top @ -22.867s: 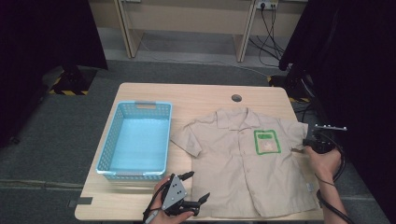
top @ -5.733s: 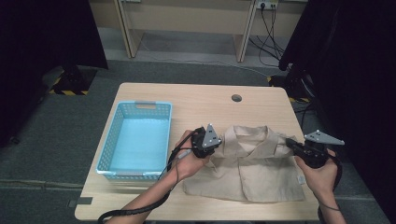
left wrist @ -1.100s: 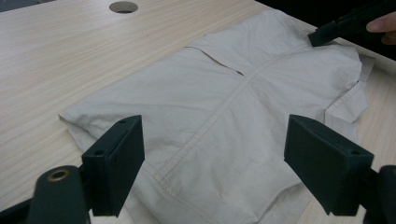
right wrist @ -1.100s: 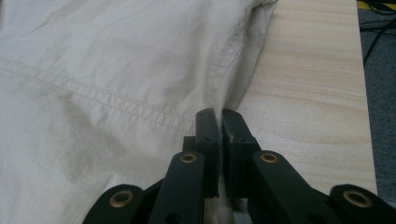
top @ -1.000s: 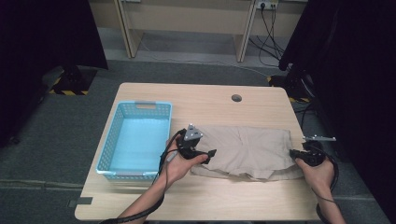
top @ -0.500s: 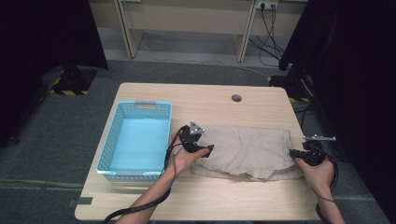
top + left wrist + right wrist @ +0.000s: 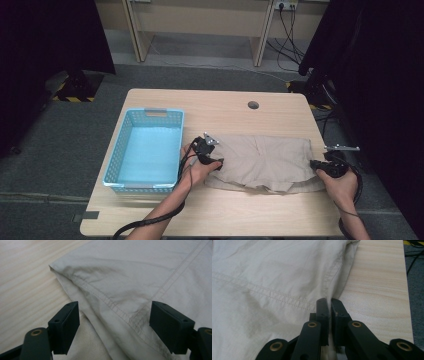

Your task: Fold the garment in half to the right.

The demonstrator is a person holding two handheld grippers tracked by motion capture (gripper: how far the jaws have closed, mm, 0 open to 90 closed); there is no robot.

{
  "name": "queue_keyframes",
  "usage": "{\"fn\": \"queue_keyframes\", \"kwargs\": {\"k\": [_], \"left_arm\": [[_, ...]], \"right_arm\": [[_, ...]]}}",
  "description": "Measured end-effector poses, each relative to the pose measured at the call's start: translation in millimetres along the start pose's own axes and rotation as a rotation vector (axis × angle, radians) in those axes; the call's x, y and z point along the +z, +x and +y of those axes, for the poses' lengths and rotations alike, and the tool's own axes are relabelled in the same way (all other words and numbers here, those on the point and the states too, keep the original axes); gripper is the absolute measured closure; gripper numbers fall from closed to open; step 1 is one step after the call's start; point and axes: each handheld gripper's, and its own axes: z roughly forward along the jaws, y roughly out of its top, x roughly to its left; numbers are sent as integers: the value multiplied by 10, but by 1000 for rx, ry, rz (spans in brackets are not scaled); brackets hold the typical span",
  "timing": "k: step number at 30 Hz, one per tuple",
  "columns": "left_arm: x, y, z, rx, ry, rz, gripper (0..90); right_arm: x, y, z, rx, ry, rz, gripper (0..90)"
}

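A beige shirt [image 7: 265,160] lies folded into a wide band on the wooden table [image 7: 225,105]. My left gripper [image 7: 218,162] is low over the shirt's left end. In the left gripper view it [image 7: 113,330] is open, and a stitched folded edge of the shirt [image 7: 137,272] lies between the spread jaws, which have just been closing a little. My right gripper [image 7: 315,164] is at the shirt's right end. In the right gripper view it [image 7: 329,302] is shut, with a fold of the shirt's hem [image 7: 274,277] pinched between the jaws.
A light blue plastic basket [image 7: 150,111] stands on the left part of the table, just left of my left hand. A round cable hole [image 7: 253,105] sits near the far edge. Bare wood runs along the front and far sides.
My left gripper has come down onto the shirt's left end and shifted slightly toward the shirt. The right gripper and the shirt have kept still.
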Motion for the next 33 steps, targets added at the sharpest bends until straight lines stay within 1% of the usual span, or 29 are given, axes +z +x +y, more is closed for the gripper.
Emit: {"fn": "queue_keyframes", "kwargs": {"k": [1, 2, 3, 5, 6, 7, 11, 13, 16, 19, 21, 22, 23, 24, 26, 27, 28, 30, 33], "left_arm": [[6, 4, -7, 2, 7, -6, 250], [14, 0, -15, -5, 13, -10, 261], [18, 2, -22, -1, 11, -9, 264], [14, 1, -23, 7, 13, 1, 282], [12, -3, -23, 6, 12, 1, 294], [8, -7, -24, 10, 9, -2, 315], [-4, -60, -30, 20, -1, -10, 447], [-3, -69, -29, 11, -6, -10, 489], [-3, -54, -20, -15, -8, -10, 570], [-2, -50, -10, -50, -10, -26, 679], [8, -60, -7, -60, -15, -36, 747], [13, -65, -6, -63, -16, -42, 778], [15, -69, -4, -65, -19, -47, 803], [16, -70, -2, -63, -20, -50, 819], [8, -67, 2, -52, -26, -53, 837], [-5, -62, 10, -39, -35, -49, 841], [-24, -70, 18, -47, -41, -55, 844], [-79, -76, 50, -35, -67, -54, 845], [-184, -89, 120, -26, -110, -58, 846]], "right_arm": [[2, 1, -1, 0, -1, -1, 859], [2, 1, -1, 0, -1, -1, 858], [1, -3, 0, -4, -1, -1, 859], [2, 2, -1, 6, 0, 0, 858], [2, -7, 1, -7, -2, -1, 857], [2, -6, 1, -6, -2, -1, 857], [5, 0, -3, -3, -6, -2, 856], [7, 1, -5, -3, -9, -4, 855], [4, 8, -9, 4, -8, -4, 854], [6, 9, -9, 0, -11, -5, 854], [7, 16, -8, 0, -10, -8, 854], [9, 14, -6, -10, -12, -8, 854], [6, 20, -5, -10, -8, -10, 854], [3, 38, -6, 7, -3, -10, 855], [4, 29, -3, -14, -3, -12, 855], [6, 28, -3, -18, -5, -13, 855], [8, 30, -2, -18, -6, -14, 856], [10, 28, 0, -25, -8, -15, 856], [14, 46, 3, -20, -9, -20, 857]]}}
